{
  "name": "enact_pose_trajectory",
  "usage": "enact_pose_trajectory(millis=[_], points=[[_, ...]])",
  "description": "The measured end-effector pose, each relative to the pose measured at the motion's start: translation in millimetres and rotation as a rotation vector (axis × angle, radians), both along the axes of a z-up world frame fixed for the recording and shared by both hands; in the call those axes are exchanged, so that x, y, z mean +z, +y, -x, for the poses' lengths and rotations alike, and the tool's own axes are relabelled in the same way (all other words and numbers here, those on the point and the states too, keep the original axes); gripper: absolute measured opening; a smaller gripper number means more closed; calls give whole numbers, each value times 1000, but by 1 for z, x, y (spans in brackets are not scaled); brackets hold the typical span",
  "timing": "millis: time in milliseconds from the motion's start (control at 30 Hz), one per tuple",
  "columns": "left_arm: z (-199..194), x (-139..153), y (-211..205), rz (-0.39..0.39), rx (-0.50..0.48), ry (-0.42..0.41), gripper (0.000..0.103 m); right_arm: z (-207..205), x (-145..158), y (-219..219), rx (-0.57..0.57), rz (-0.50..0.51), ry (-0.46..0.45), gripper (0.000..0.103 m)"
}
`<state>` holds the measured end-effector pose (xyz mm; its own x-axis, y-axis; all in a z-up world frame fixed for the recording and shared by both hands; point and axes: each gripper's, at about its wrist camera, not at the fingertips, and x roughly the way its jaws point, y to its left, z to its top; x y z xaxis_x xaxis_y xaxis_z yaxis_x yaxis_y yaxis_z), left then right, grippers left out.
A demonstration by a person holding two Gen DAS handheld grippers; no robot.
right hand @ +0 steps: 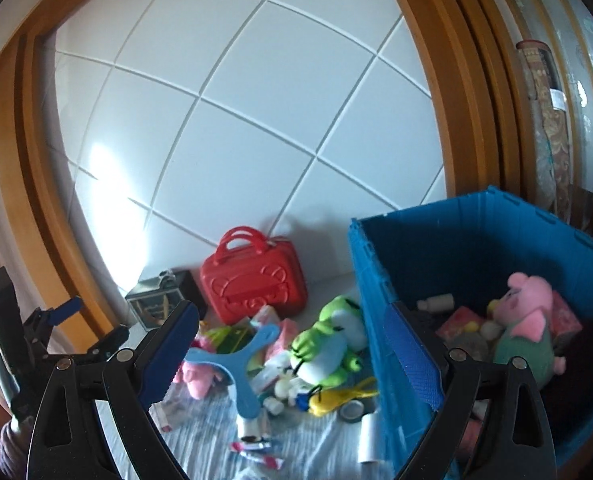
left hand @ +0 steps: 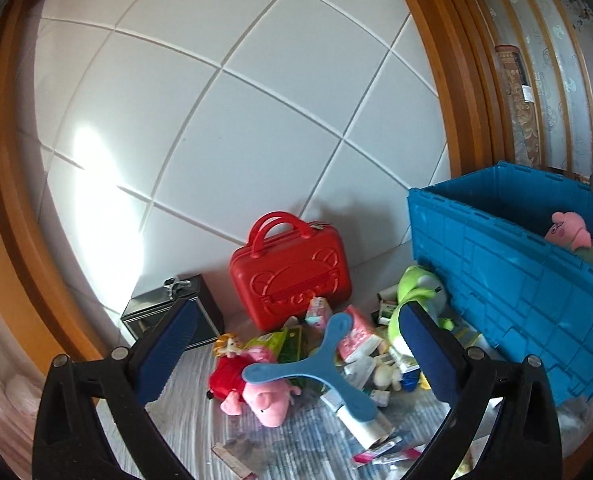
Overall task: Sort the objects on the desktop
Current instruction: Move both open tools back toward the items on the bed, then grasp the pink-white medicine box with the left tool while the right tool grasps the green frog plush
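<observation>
Both grippers, left and right, gape empty. Blue bin holds a pink pig and bottle; clutter crowds its left wall.

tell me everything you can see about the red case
The red case looks like glossy hard plastic, shaped like a small suitcase with rounded corners and two arched handles on top. Its front carries an embossed bear-like face with round ears. A metal zip pull shows near the top right corner. It looks shut and stands upright, tilted slightly, at the back by the white wall. A black box sits to its left; the toy pile crowds its lower front edge.
</observation>
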<state>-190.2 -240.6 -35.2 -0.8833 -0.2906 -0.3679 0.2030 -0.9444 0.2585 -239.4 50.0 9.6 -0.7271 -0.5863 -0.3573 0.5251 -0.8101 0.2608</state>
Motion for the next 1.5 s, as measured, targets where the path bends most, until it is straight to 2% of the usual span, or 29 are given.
enact_pose_trajectory(millis=[200, 333, 533, 700, 767, 867, 933, 1000, 1200, 1267, 1333, 1367, 1433, 1500], points=[[-14, -32, -64, 36, 128, -26, 103, -7, -25, -39, -11, -35, -32, 95], [-21, -57, -101, 34, 209, -44, 103, 13, -50, -60, -7, -55, -99, 95], [-37, -118, -147, 14, 319, -104, 103, 44, -88, -94, 25, -110, -166, 95], [-49, -184, -203, -125, 487, -235, 103, 70, -108, -117, 65, -131, -195, 95], [-51, -212, -219, -189, 534, -292, 103, 83, -115, -129, 85, -126, -202, 95], [-42, -248, -230, -244, 575, -360, 103, 103, -129, -150, 117, -128, -229, 95], [-27, -271, -232, -291, 558, -404, 103, 111, -138, -163, 139, -157, -238, 95], [-9, -290, -232, -301, 551, -439, 103, 119, -150, -175, 154, -197, -243, 95], [32, -341, -238, -367, 521, -542, 103, 145, -178, -185, 153, -213, -310, 95], [29, -351, -243, -410, 521, -551, 94, 151, -184, -186, 143, -221, -325, 95], [23, -355, -252, -482, 504, -545, 75, 155, -190, -186, 140, -235, -334, 95], [19, -355, -255, -503, 505, -539, 73, 157, -193, -187, 135, -244, -339, 95], [15, -354, -257, -500, 497, -542, 58, 160, -198, -187, 122, -257, -342, 95], [15, -354, -255, -484, 484, -546, 56, 165, -206, -186, 77, -289, -344, 95]])
